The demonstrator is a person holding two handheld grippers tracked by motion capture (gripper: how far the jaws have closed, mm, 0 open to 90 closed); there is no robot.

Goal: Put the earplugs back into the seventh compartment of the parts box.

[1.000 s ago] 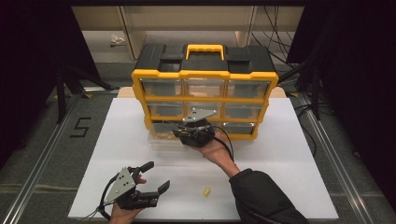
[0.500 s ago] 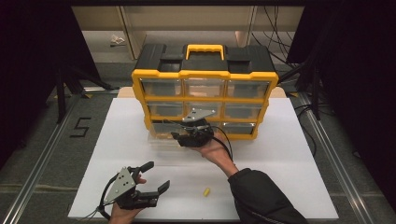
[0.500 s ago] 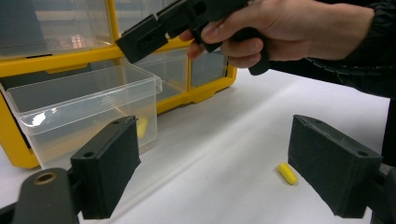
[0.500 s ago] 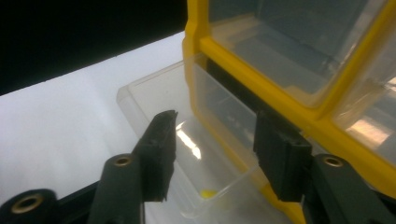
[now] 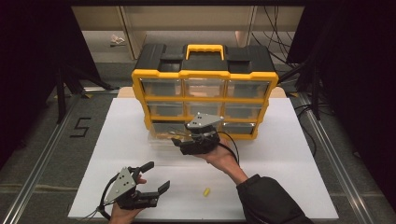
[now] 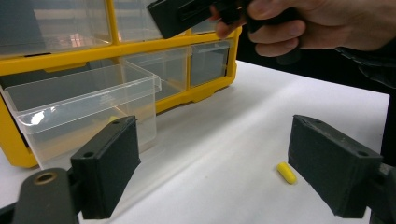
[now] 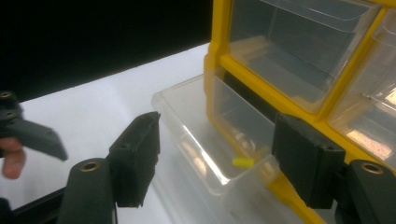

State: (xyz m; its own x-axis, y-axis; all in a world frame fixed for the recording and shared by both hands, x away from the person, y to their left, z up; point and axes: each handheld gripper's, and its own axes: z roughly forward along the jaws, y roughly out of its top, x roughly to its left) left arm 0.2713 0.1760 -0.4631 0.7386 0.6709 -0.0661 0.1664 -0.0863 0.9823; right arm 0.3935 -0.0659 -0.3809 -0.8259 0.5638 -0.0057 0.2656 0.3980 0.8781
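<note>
With my right gripper (image 7: 217,161) just sprung open over the pulled-out drawer (image 7: 201,140) — one yellow capsule (image 7: 243,162) inside, nothing between the jaws — the other capsule (image 5: 206,192) waits near the tabletop's front edge. Light, hard, slick, likely to roll: I'd pinch across its middle. Left gripper (image 5: 152,179) open — empty.

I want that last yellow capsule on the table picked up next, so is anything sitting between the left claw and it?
Nothing visible. The left claw is open, and the yellow capsule lies on bare white table just ahead, near its right-hand jaw in the left gripper view.
</note>
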